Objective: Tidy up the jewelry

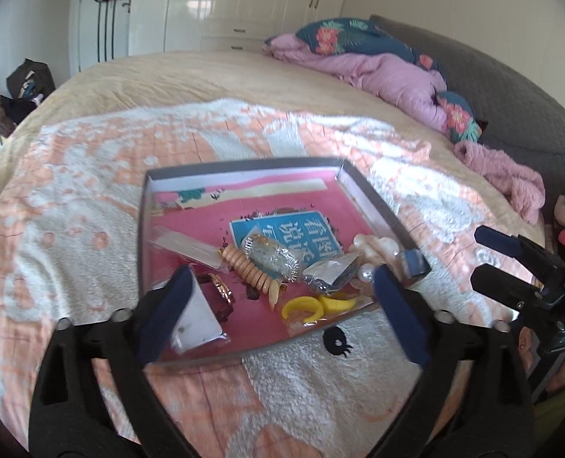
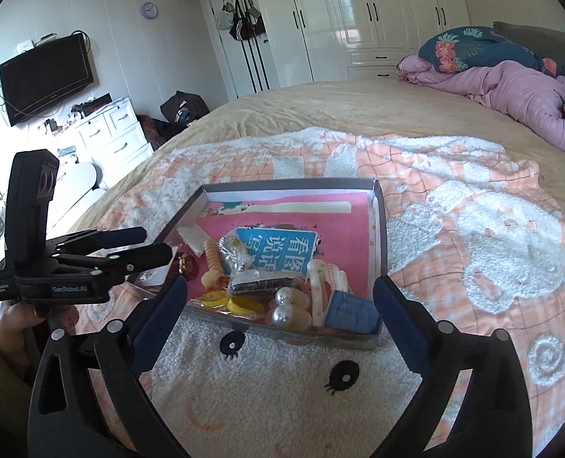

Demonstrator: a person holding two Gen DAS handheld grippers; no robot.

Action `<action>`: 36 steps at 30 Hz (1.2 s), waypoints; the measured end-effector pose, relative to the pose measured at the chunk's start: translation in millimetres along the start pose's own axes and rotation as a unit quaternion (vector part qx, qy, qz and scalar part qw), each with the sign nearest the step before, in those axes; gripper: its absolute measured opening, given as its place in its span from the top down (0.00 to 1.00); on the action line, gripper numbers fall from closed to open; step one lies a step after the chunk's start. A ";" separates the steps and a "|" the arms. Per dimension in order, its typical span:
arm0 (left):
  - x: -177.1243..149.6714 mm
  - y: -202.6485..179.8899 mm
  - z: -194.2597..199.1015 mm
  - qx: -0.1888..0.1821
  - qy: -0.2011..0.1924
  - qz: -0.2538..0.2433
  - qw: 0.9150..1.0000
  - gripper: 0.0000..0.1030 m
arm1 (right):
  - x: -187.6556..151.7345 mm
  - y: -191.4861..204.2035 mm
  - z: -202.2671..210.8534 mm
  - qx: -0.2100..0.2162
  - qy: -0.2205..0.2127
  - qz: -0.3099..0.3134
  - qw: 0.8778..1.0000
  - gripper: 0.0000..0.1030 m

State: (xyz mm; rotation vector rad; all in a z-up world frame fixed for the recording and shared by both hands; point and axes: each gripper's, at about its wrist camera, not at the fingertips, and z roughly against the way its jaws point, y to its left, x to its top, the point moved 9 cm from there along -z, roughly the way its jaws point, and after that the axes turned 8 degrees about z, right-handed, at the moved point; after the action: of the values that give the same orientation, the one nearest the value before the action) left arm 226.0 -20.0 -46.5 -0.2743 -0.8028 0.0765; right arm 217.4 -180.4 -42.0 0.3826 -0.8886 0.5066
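Observation:
A shallow dark-rimmed box (image 1: 374, 198) with a pink floor lies on the bed; it also shows in the right wrist view (image 2: 379, 229). It holds a beige coil bracelet (image 1: 250, 269), a yellow ring (image 1: 301, 307), pearls (image 2: 282, 305), a foil packet (image 1: 272, 253), a watch (image 1: 221, 288), a white clip (image 2: 326, 278) and a small blue box (image 2: 353, 311). My left gripper (image 1: 282, 316) is open and empty over the box's near edge. My right gripper (image 2: 280, 328) is open and empty just short of the box.
The box sits on a peach-and-white fleece blanket (image 1: 91, 198) over a beige bedspread. Pink quilt and floral pillows (image 1: 389, 61) lie at the bed's far right. White wardrobes, a dresser (image 2: 110, 133) and a TV stand beyond the bed.

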 end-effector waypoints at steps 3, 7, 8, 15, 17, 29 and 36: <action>-0.8 -2.5 17.4 0.003 -0.013 0.005 1.000 0.09 | 1.7 6.1 13.9 -0.002 -0.008 0.007 1.000 0.04; -8.4 -6.2 35.8 -0.003 -0.021 0.018 1.000 0.09 | 3.8 16.7 28.8 -0.004 -0.016 0.020 1.000 0.04; -12.1 -6.3 39.9 -0.003 -0.021 0.021 1.000 0.09 | 4.0 19.3 32.8 -0.005 -0.019 0.024 1.000 0.04; -50.6 -0.4 57.4 0.020 -0.023 0.036 0.999 0.09 | -9.9 29.3 52.4 -0.014 -0.020 0.029 0.999 0.04; -62.6 0.2 57.4 0.021 -0.017 0.036 0.999 0.09 | -23.0 30.1 53.7 -0.030 -0.012 0.037 0.999 0.04; -108.8 -3.8 41.0 0.041 0.012 0.028 0.999 0.09 | -67.9 36.3 45.9 -0.054 0.018 0.041 0.998 0.04; -107.3 2.0 42.4 0.049 0.008 0.036 0.998 0.09 | -73.9 35.0 40.3 -0.048 0.028 0.032 0.998 0.04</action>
State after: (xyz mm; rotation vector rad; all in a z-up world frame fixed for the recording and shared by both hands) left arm 121.1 -27.4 -93.9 -0.2112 -0.7704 0.1812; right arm 133.2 -191.6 -74.9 0.2521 -0.8685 0.5299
